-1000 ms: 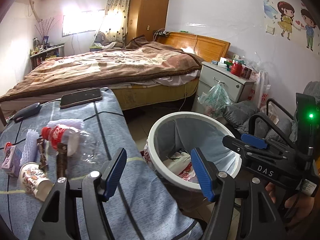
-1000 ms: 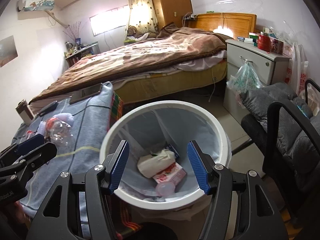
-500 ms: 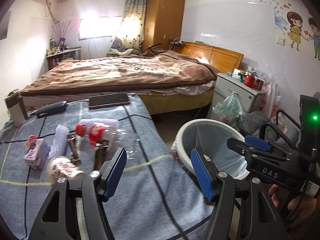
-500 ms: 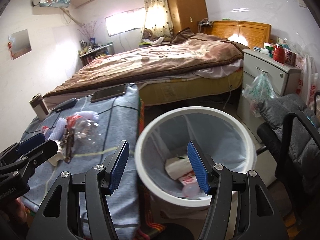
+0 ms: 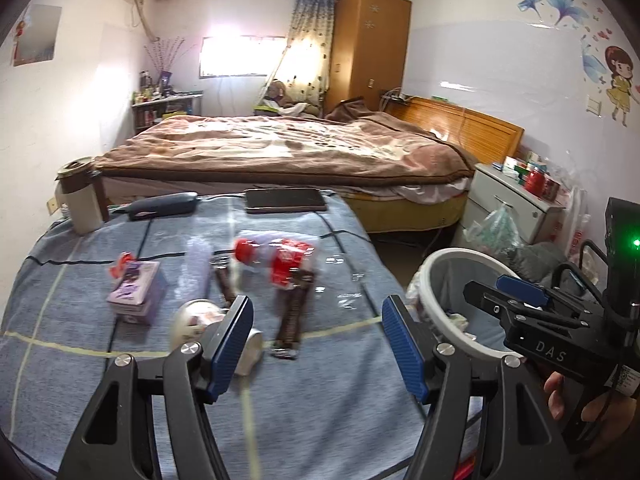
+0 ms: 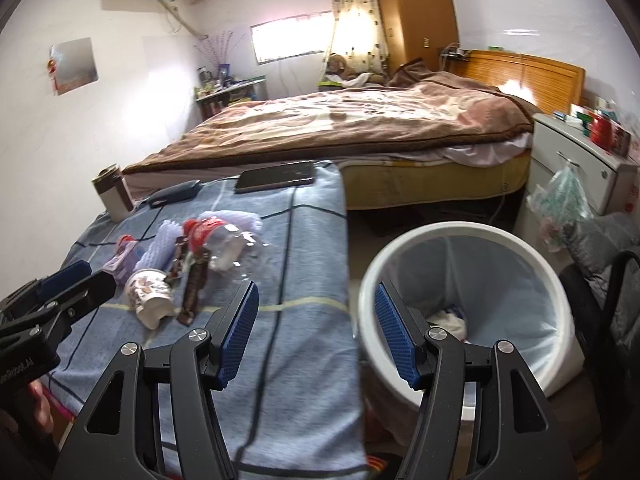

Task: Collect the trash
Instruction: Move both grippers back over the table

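Both hand-held grippers, left (image 5: 316, 344) and right (image 6: 316, 332), are spread and empty over the desk (image 5: 320, 420), bottle (image 5: 288, 260), cup (image 5: 200, 320) and wrappers (image 5: 292, 316) lying ahead, bin (image 6: 472, 240) right.

You can read very little here. On the black body of the right gripper (image 5: 520, 294), seen at the right edge of your left wrist view, white letters spell "DAS". In your right wrist view, the left gripper (image 6: 70, 280) carries small white lettering upside down at the left edge, something like "Robot.AI"; its start is cut off. The bottle's red label (image 5: 290, 264) is too blurred to read.
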